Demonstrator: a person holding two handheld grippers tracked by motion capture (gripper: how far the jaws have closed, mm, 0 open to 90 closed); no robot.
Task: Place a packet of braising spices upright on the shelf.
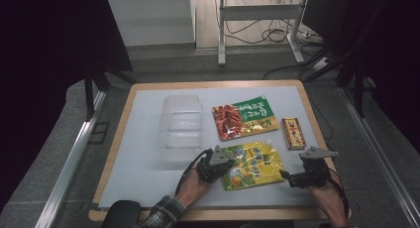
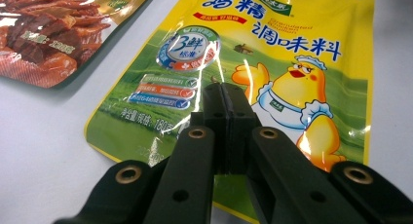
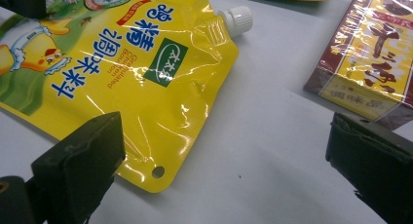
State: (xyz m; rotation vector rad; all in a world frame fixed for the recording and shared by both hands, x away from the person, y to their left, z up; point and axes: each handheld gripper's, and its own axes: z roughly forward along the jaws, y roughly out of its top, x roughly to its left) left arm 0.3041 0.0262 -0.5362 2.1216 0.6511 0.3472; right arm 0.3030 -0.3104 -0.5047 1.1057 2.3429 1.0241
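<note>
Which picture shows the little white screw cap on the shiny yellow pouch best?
The right gripper view: the white screw cap sits sharp and close at the corner of the shiny yellow pouch. The high view makes the cap too small to tell. The left gripper view shows the pouch's printed front.

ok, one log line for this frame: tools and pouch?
left tool: shut, over yellow pouch, empty | right tool: open, beside pouch corner | pouch: flat on table
</note>
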